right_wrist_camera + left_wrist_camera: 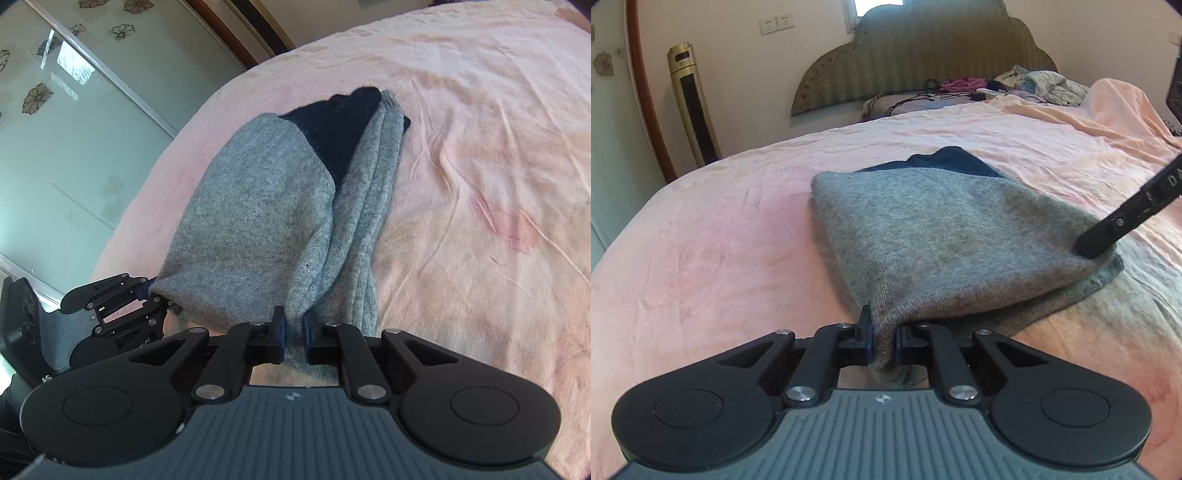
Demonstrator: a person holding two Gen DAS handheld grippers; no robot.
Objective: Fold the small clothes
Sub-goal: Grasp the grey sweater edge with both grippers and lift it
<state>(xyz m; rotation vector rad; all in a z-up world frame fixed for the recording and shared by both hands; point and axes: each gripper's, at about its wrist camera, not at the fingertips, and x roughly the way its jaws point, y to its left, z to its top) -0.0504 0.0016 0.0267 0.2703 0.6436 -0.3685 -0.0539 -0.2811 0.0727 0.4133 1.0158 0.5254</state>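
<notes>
Both grippers are pinching the grey knit garment (923,236): our left gripper (884,343) has its jaws pressed together on a bunched near corner, and our right gripper (293,334) clamps the neighbouring corner the same way. In the left wrist view the right gripper's fingers (1097,247) come in from 3 o'clock and meet the cloth at its right edge. In the right wrist view the left gripper (155,295) sits at 8 o'clock, touching the garment's lower left corner.

The garment lies on the pink bedspread (720,229), running away from us toward 12 o'clock, with a dark navy part (343,125) showing at its far end.

What could go wrong: each grip holds only a small wad of soft knit, so a quick lift may let a layer slip out and leave us carrying just the top ply. If the two hands travel unevenly, the fold line would skew and the loose strip (369,206) along the right side could trail out. Plush bedding may also drag the lower layers.

Hidden from us: how many layers sit between the jaws, since the pads cover that cloth. The navy part is possibly a collar or a lining; we cannot tell. The clutter (1034,85) near the headboard (916,62) at 1 o'clock is too small to identify.
</notes>
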